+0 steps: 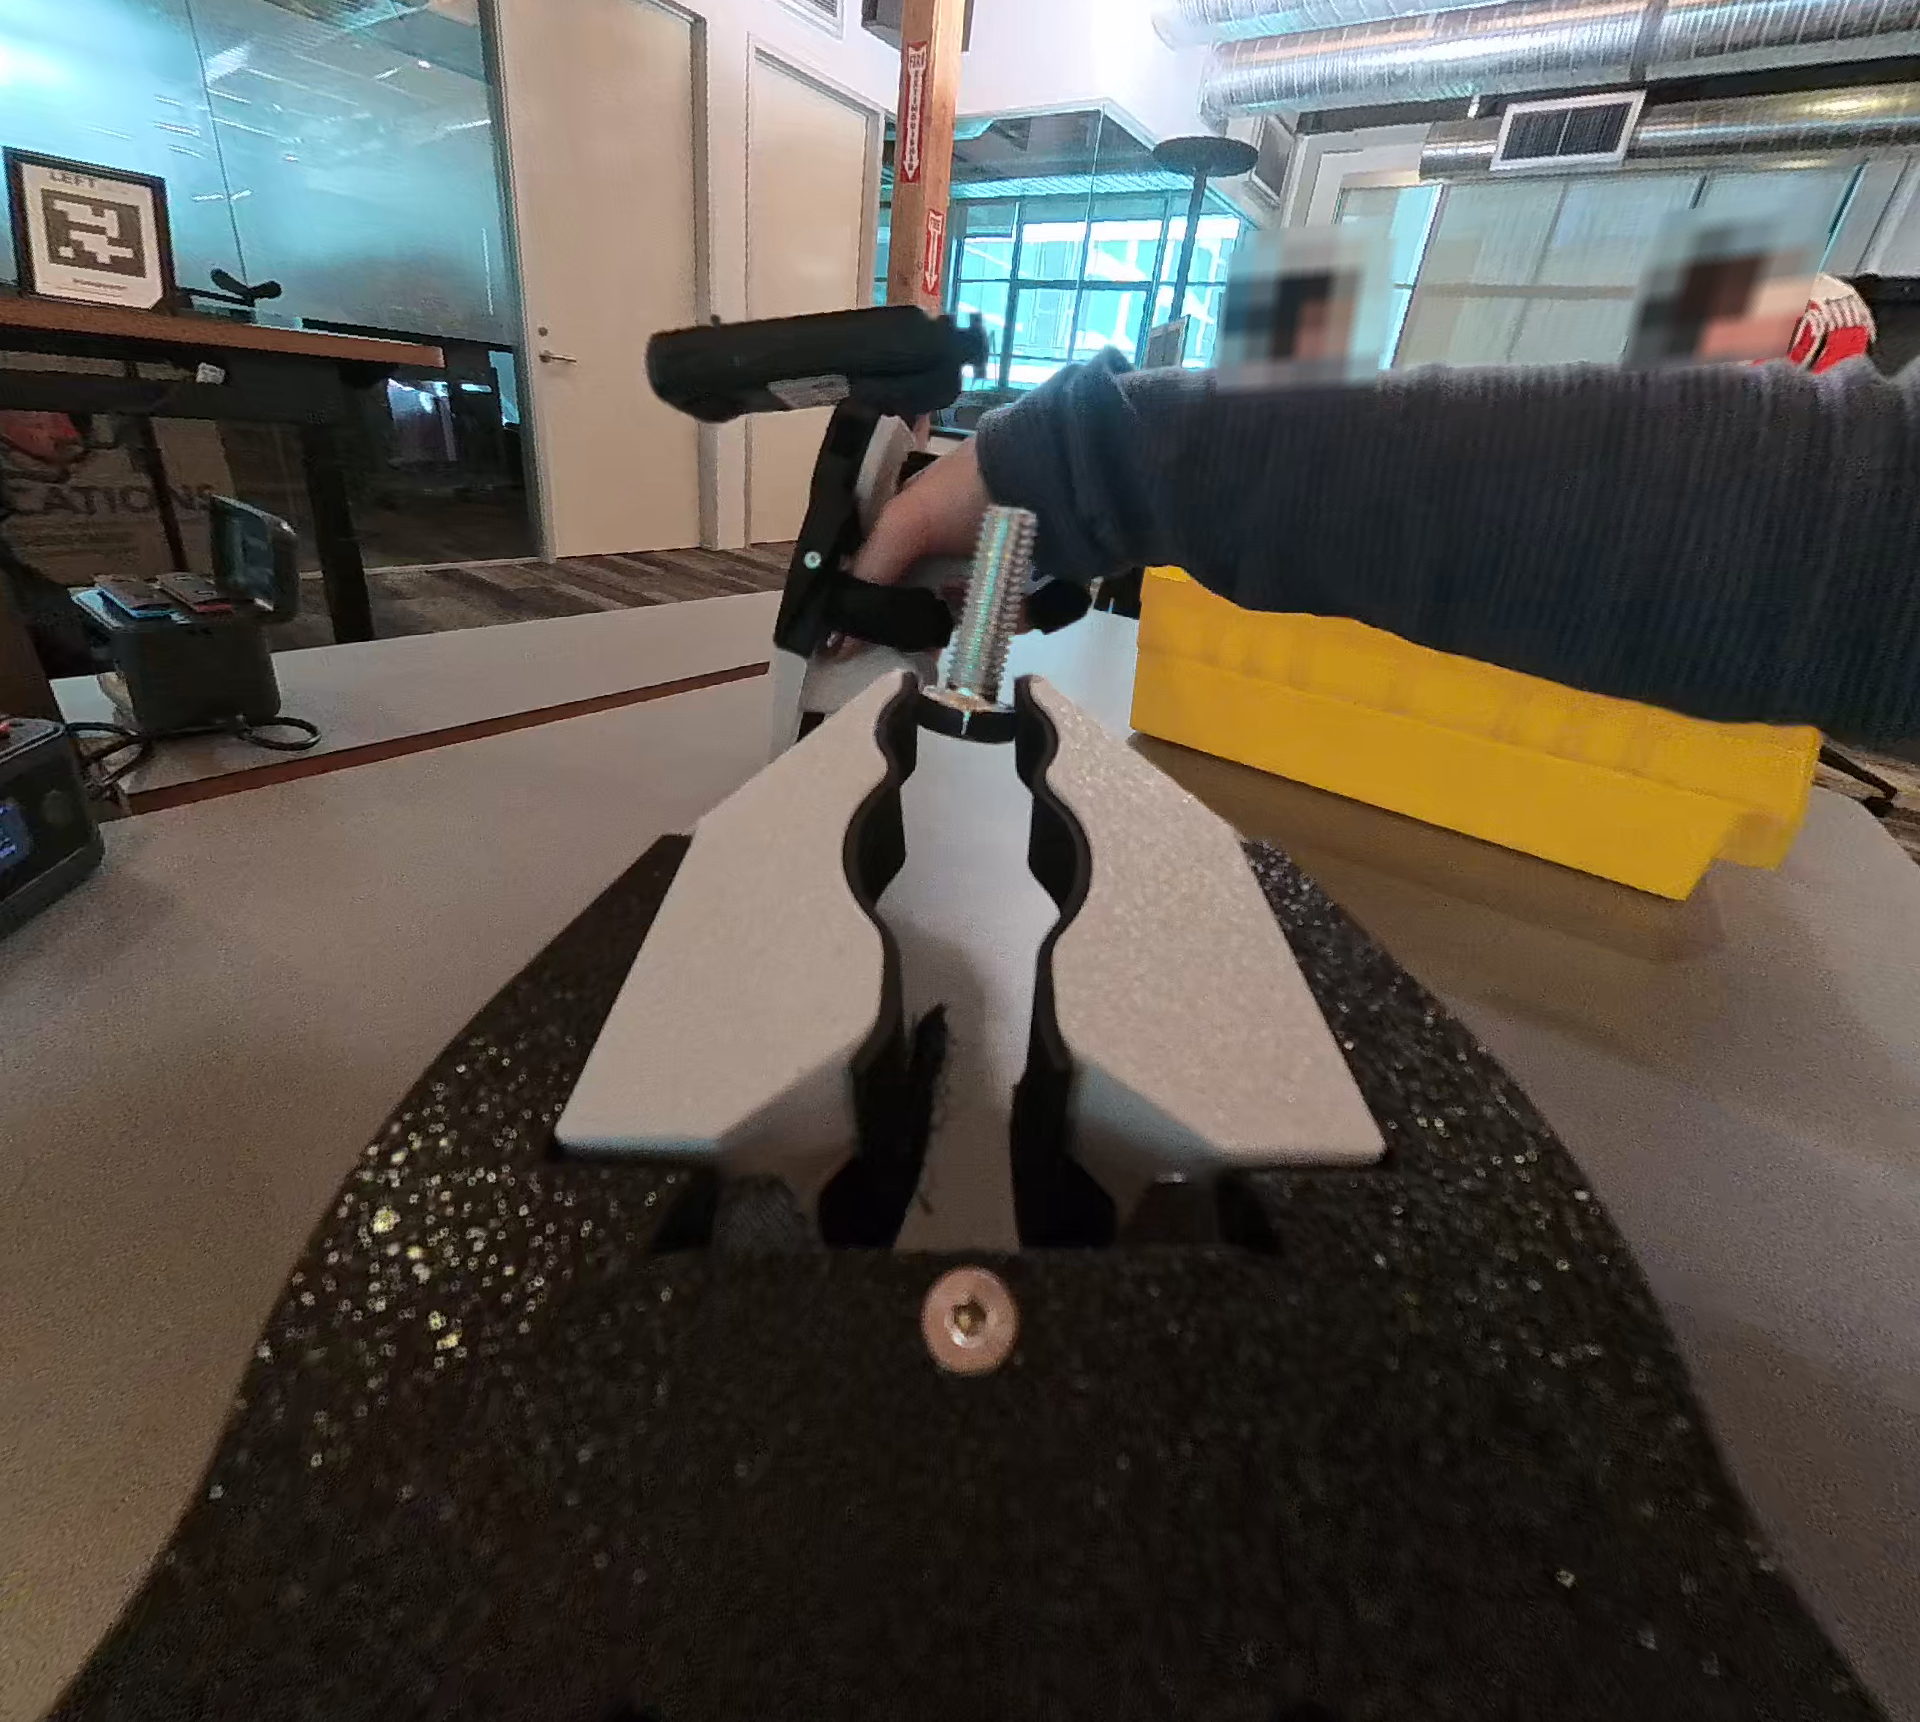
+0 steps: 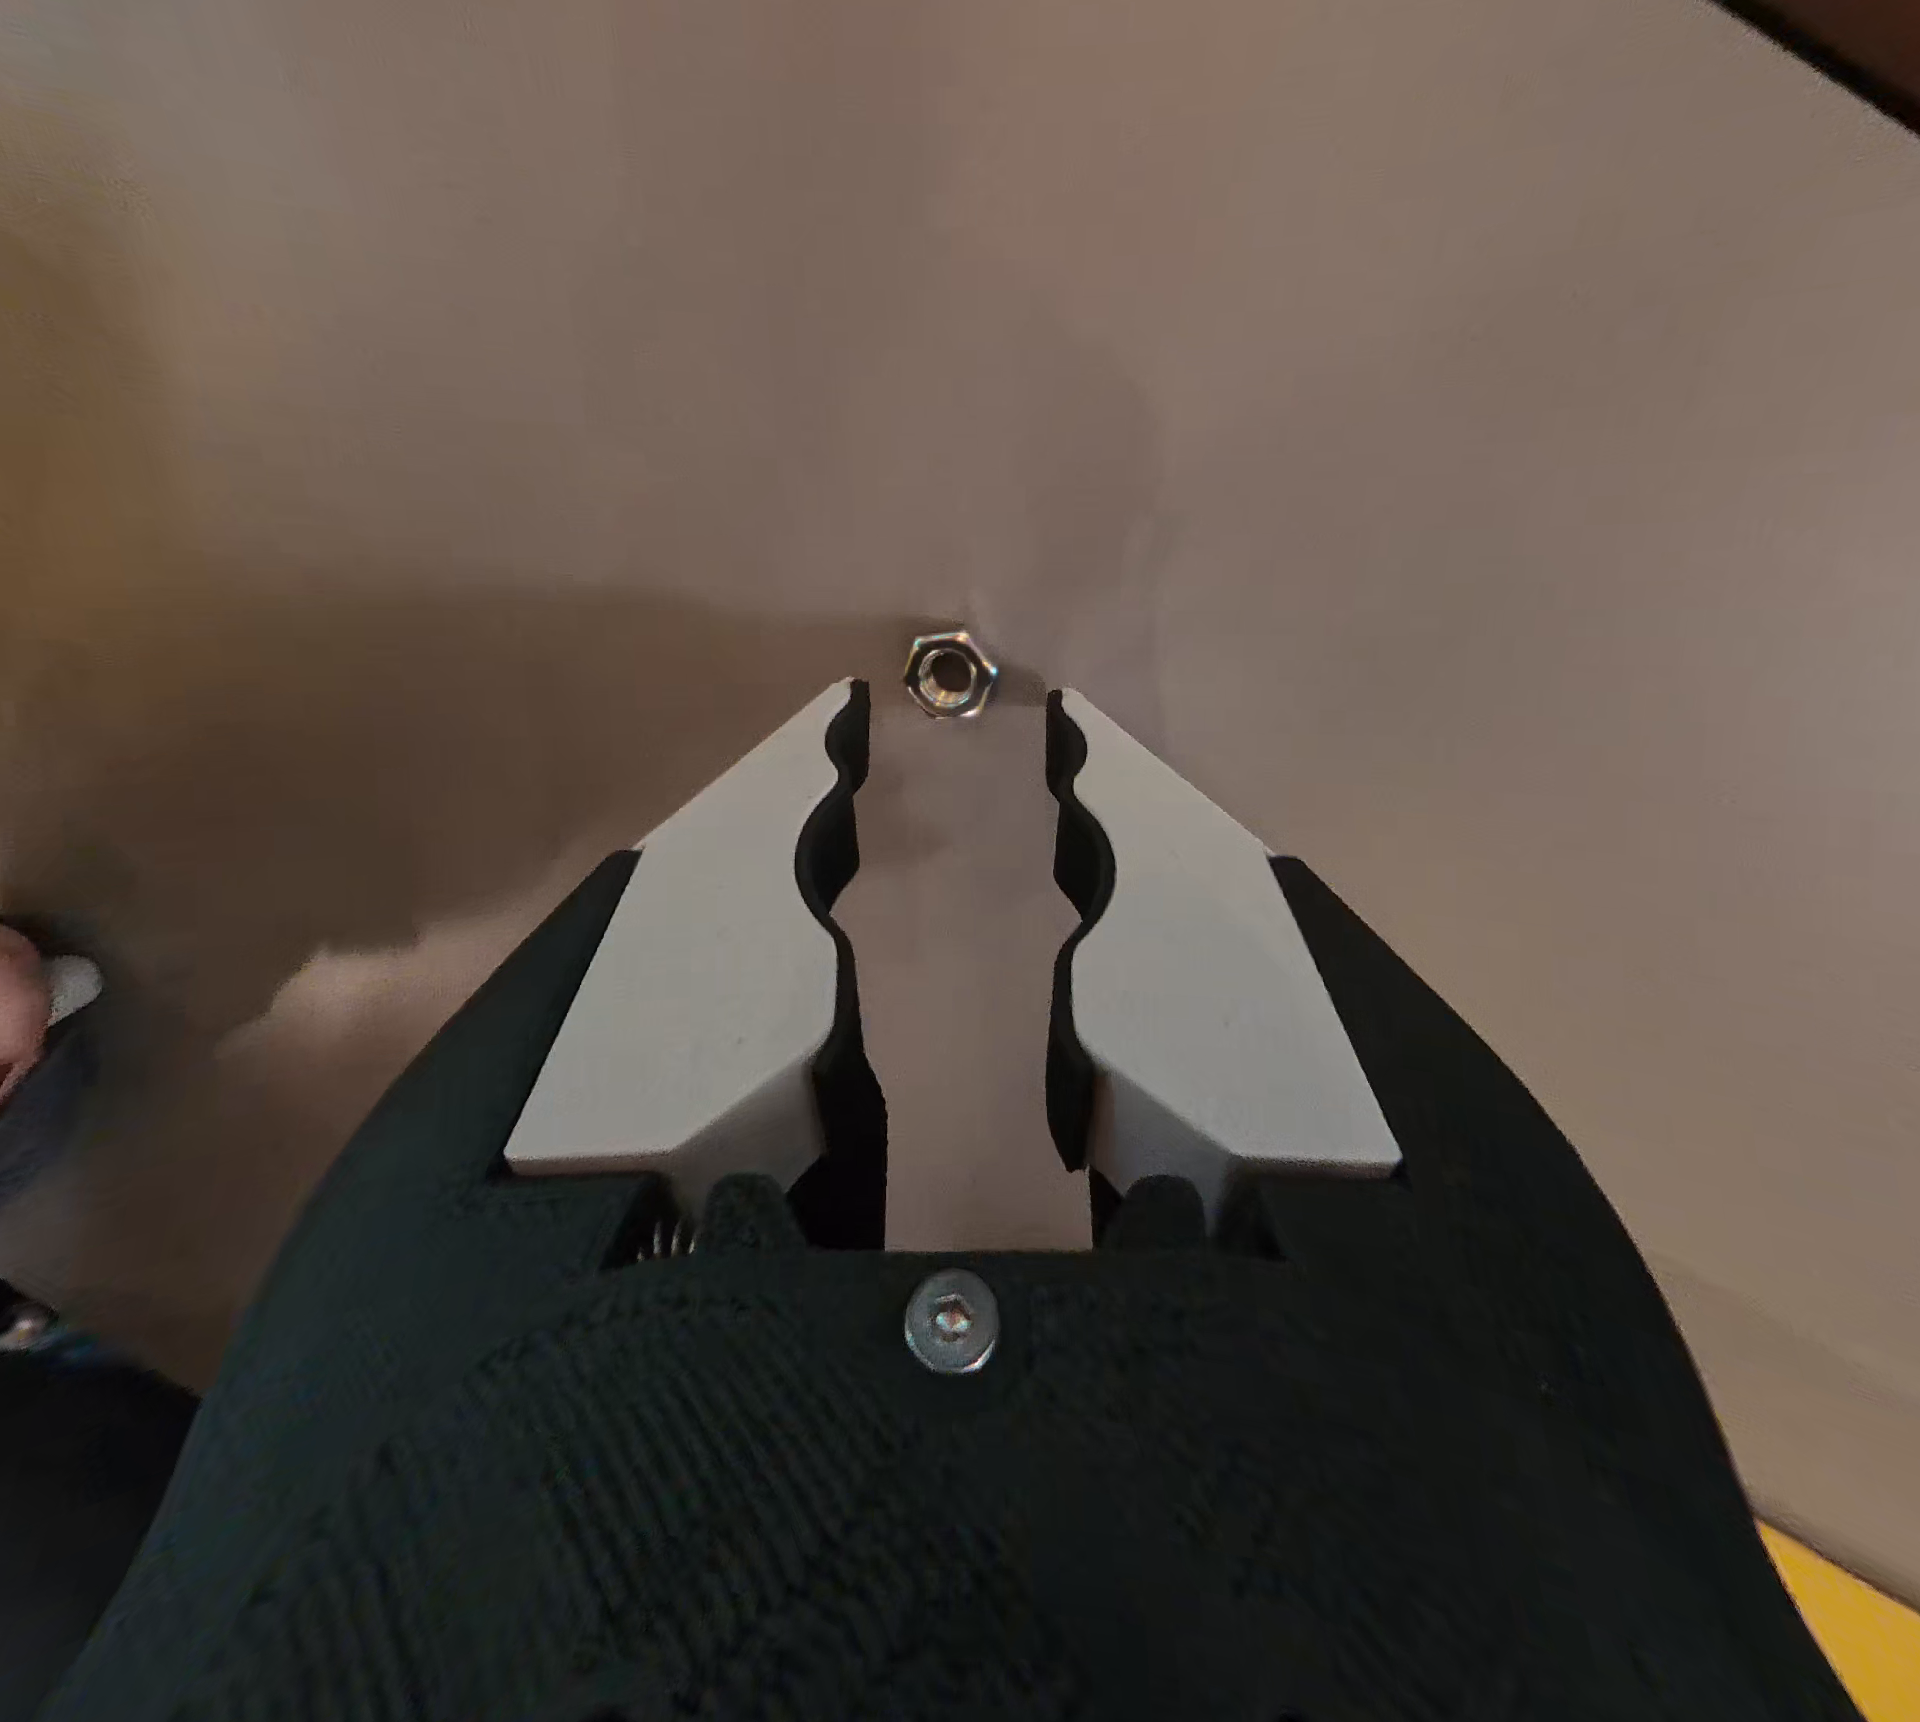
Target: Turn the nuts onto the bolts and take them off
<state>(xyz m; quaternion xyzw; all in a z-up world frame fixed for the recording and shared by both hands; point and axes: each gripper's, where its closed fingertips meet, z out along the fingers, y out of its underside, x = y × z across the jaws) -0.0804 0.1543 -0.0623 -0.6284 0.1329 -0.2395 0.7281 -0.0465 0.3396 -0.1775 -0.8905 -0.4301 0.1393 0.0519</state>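
In the left wrist view my left gripper [image 1: 966,704] is shut on the dark head of a silver bolt [image 1: 989,592]. The bolt stands upright with its threaded shaft pointing up. Just behind it, a hand holds my right gripper [image 1: 826,690] pointing down at the table. In the right wrist view my right gripper [image 2: 953,702] is open and empty. It hovers over a small silver hex nut [image 2: 949,673] that lies flat on the grey table [image 2: 935,270], just past and between the fingertips.
A long yellow tray [image 1: 1455,747] lies on the table to the right, under the person's dark sleeve [image 1: 1455,519]; its corner shows in the right wrist view [image 2: 1849,1610]. Dark electronic boxes [image 1: 177,654] with cables sit at the far left. The grippers' ends are close to 20 cm from one another.
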